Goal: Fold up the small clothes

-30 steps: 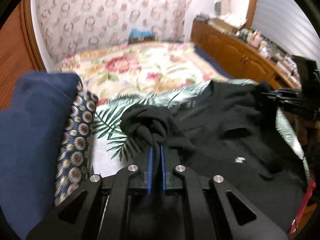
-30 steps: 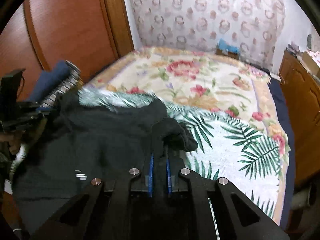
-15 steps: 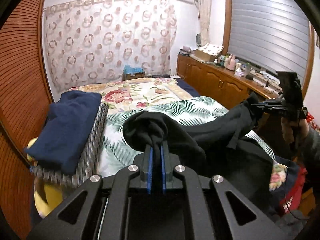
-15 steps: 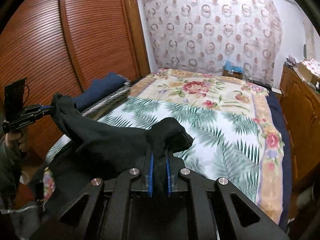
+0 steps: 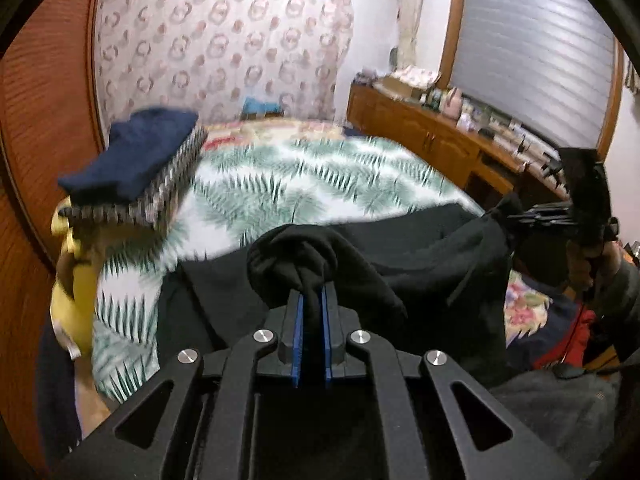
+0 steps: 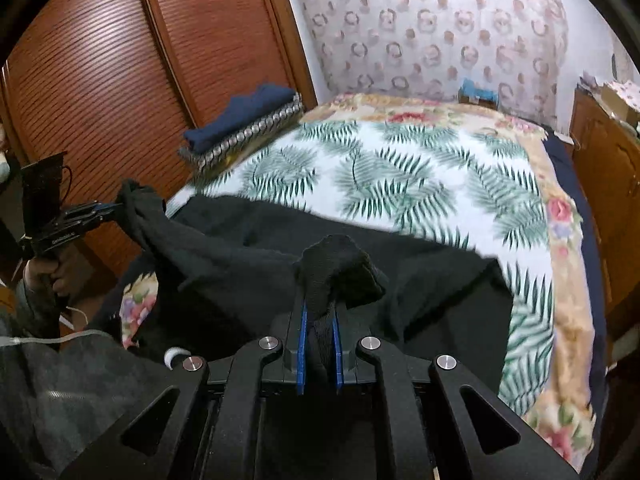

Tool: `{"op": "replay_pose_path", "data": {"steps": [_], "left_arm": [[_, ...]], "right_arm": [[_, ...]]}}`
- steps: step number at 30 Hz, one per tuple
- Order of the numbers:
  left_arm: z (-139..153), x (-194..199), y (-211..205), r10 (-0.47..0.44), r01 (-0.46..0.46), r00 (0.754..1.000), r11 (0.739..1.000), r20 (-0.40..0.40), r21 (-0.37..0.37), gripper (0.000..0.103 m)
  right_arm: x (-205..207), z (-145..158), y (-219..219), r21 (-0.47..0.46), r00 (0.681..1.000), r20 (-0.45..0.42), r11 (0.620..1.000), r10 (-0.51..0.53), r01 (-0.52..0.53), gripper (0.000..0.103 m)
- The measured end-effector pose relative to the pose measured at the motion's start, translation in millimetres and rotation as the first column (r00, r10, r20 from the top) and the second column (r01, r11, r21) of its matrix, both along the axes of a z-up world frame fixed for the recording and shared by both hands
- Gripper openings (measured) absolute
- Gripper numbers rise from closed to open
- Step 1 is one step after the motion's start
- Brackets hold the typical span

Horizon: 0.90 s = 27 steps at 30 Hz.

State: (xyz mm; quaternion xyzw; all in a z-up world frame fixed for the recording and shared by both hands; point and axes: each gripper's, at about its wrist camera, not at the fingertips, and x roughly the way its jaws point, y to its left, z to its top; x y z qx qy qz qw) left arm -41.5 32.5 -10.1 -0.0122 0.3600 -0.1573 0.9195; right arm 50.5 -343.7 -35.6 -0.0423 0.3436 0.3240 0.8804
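Note:
A black garment (image 5: 420, 264) hangs stretched between both grippers over the near end of the bed, its far edge lying on the palm-leaf cover (image 5: 304, 184). My left gripper (image 5: 311, 300) is shut on a bunched corner of it, black cloth pinched between the blue pads. In the left wrist view the right gripper (image 5: 516, 216) shows at the right edge, gripping the other corner. My right gripper (image 6: 320, 312) is likewise shut on a bunched black corner (image 6: 340, 264). The left gripper (image 6: 112, 208) appears at the left of the right wrist view, holding the garment (image 6: 248, 252).
A stack of folded clothes, navy (image 5: 132, 156) on top of a patterned piece (image 6: 248, 136), sits at the bed's left side by the wooden wardrobe doors (image 6: 120, 72). A yellow item (image 5: 76, 292) hangs below it. A wooden cabinet (image 5: 424, 140) runs along the right wall.
Both grippers have pulled back from over the bed toward its near end, dragging the black garment with them. It lay spread on the cover; its near edge now hangs lifted between them.

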Motion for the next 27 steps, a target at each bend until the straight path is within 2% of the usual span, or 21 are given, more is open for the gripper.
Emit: {"op": "replay_pose_path", "data": {"steps": [3,6,9,15,17,19,21,22,23,24,25,26,27], "left_arm": [[-23,-2,2,0.005,-0.006,0.998,1.000,-0.060,-0.005,0.008],[-35,-7,-3,0.003,-0.002,0.996,1.000,-0.084,0.016,0.008],[-33,-12,-8,-0.007,0.010,0.996,1.000,-0.086,0.027,0.009],[-15,-17,0,0.023,-0.020,0.999,0.998,-0.032,0.067,0.012],[-8,-19,5,0.030,-0.029,1.000,0.997,-0.011,0.071,0.018],[-1,-20,11,0.039,-0.039,0.999,0.997,0.010,0.059,0.023],[2,-18,16,0.046,-0.047,0.999,0.998,0.023,0.046,0.033],[4,-16,17,0.052,-0.053,0.998,0.997,0.030,0.047,0.043],[5,-12,20,0.064,-0.066,0.997,0.997,0.036,0.051,0.049],[3,-7,23,0.072,-0.074,0.997,0.996,0.035,0.051,0.050],[1,-3,24,0.073,-0.074,0.997,0.996,0.031,0.047,0.056],[-2,3,27,0.067,-0.068,0.997,0.997,0.030,0.033,0.071],[-6,10,29,0.067,-0.067,0.997,0.997,0.025,0.024,0.077]], "right_arm": [[2,-15,1,-0.040,1.000,-0.018,0.999,-0.025,0.024,0.010],[-2,-23,1,-0.055,0.999,-0.032,0.998,-0.030,0.028,0.010],[-4,-27,4,-0.102,0.999,-0.025,0.994,-0.037,0.034,0.010],[-8,-14,17,-0.083,0.998,-0.023,0.995,-0.053,0.051,0.010],[-12,-16,19,-0.090,0.999,-0.024,0.995,-0.049,0.047,0.010],[-7,-25,29,-0.104,0.999,-0.021,0.993,-0.050,0.048,0.017],[-11,-21,25,-0.115,0.998,-0.005,0.991,-0.064,0.063,0.025],[-12,-17,22,-0.109,0.997,0.002,0.991,-0.073,0.073,0.028],[-13,-13,17,-0.102,0.996,0.013,0.991,-0.089,0.090,0.038],[-14,-8,11,-0.091,0.994,0.027,0.990,-0.104,0.106,0.043],[-13,-5,6,-0.080,0.993,0.038,0.990,-0.116,0.119,0.044],[-12,-2,1,-0.070,0.990,0.046,0.989,-0.130,0.133,0.045],[-9,0,-3,-0.066,0.988,0.052,0.986,-0.148,0.151,0.045]]}}
